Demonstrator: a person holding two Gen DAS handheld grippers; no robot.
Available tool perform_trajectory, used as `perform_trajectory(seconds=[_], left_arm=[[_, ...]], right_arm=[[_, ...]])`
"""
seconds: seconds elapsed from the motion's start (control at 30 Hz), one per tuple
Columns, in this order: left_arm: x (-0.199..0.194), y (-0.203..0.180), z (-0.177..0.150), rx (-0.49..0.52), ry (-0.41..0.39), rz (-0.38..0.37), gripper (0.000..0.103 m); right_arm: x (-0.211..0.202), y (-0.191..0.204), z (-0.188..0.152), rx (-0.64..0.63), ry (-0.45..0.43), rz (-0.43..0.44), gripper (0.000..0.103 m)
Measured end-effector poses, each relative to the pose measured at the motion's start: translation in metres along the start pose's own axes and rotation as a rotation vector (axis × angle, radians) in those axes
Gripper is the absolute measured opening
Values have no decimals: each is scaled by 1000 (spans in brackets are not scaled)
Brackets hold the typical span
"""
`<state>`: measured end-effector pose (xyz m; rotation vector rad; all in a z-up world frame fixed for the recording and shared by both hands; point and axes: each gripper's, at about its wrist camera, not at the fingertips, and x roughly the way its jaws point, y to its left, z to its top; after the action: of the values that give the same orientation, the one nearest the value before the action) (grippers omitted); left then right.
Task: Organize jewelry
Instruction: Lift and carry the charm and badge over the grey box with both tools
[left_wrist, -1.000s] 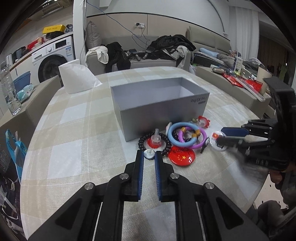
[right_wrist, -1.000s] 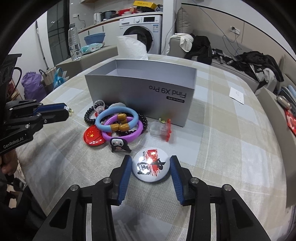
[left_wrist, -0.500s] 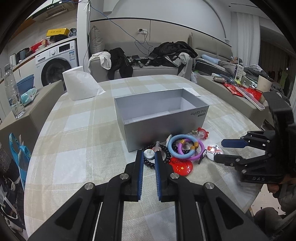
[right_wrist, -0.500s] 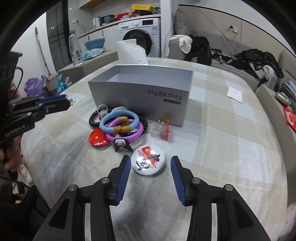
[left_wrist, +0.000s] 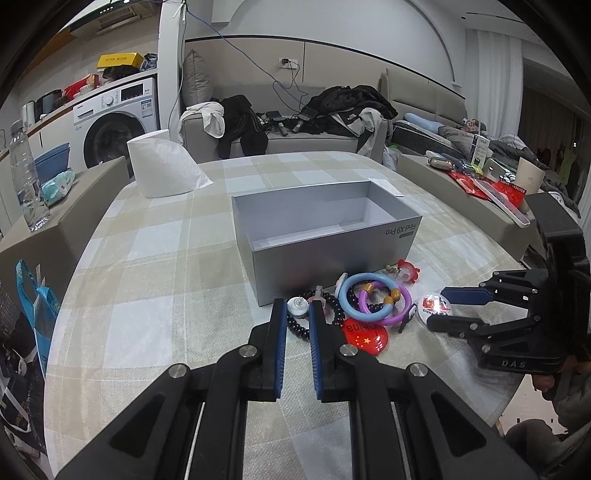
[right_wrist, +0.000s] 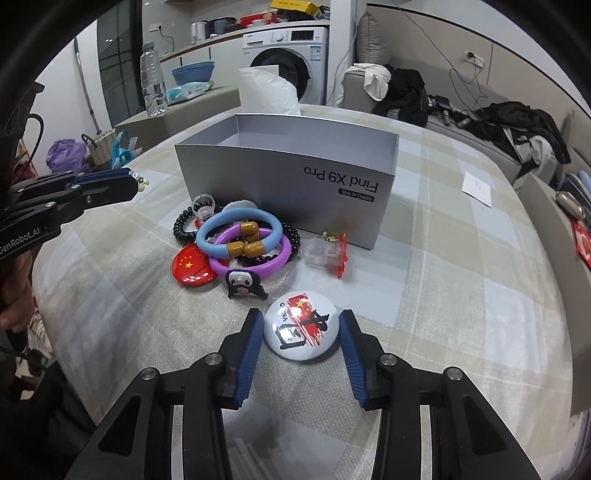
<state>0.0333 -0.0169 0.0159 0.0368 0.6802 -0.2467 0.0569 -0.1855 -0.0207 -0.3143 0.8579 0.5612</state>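
Observation:
A grey open box (left_wrist: 325, 232) (right_wrist: 291, 173) stands on the checked table. In front of it lies a pile: a blue bangle (right_wrist: 236, 232) (left_wrist: 365, 297), a purple bangle (right_wrist: 255, 258), a black bead bracelet (right_wrist: 184, 225), a red flag badge (right_wrist: 192, 267) (left_wrist: 365, 338) and a small black-and-white figure clip (right_wrist: 243, 282). My right gripper (right_wrist: 301, 328) is open, its fingers on either side of a white round badge (right_wrist: 303, 334) (left_wrist: 434, 306). My left gripper (left_wrist: 297, 317) is narrowly open and empty, above the table before the bead bracelet (left_wrist: 299, 328).
A clear and red clip (right_wrist: 330, 253) lies by the box's corner. A white paper bag (left_wrist: 162, 170) stands at the table's far left. A slip of paper (right_wrist: 476, 188) lies at the far right. A water bottle (left_wrist: 27, 181) stands on a side box.
Both grippers have drawn back and up from the pile, then the right one has come forward again around the white badge. The left jaws have opened slightly.

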Motion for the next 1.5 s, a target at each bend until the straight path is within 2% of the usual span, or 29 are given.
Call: perform_trajectory(seconds=[0.07, 0.1, 0.13, 0.2, 0.27, 0.3, 0.37, 0.47, 0.5, 0.6, 0.97, 1.03, 1.1, 1.13, 1.33, 1.5], left_arm=[[-1, -1, 2, 2, -9, -6, 8], [-1, -1, 3, 2, -12, -8, 8], [0, -1, 3, 2, -13, -9, 8], [1, -2, 4, 4, -12, -14, 8], [1, -2, 3, 5, -13, -15, 8], [1, -2, 3, 5, -13, -15, 8], [1, -2, 3, 6, -11, -12, 8], [1, -1, 3, 3, -11, -12, 8], [1, -2, 2, 4, -12, -11, 8], [1, -2, 1, 1, -10, -10, 8], [0, 1, 3, -5, -19, -18, 8], [0, 0, 3, -5, -18, -20, 8], [1, 0, 3, -3, -15, -23, 8], [1, -1, 3, -3, -16, -23, 8], [0, -1, 4, -2, -15, -25, 8], [0, -1, 4, -2, -16, -28, 8]], right_arm=[[-9, -6, -1, 28, -31, -4, 18], [-13, -10, 0, 41, -34, 2, 13], [-14, -12, 0, 47, -30, 2, 13], [-11, -14, -3, 44, -14, -11, 16], [-13, -16, -5, 69, -15, 20, 17], [-13, -16, -5, 75, -12, 27, 26], [-12, -17, -4, 79, -12, 29, 36], [-9, -12, -3, 57, 2, 38, 38], [-7, -9, -2, 43, 6, 34, 41], [-3, 4, 1, -25, 13, -23, 41], [-6, 2, -3, -13, 8, -5, 40], [-8, 1, -3, -9, 0, -8, 37], [-12, -1, -2, 4, -14, -12, 25], [-13, -3, -1, 11, -12, -8, 25], [-11, -7, -1, 28, -3, 38, 27], [-8, 3, -4, -31, 17, 29, 41]])
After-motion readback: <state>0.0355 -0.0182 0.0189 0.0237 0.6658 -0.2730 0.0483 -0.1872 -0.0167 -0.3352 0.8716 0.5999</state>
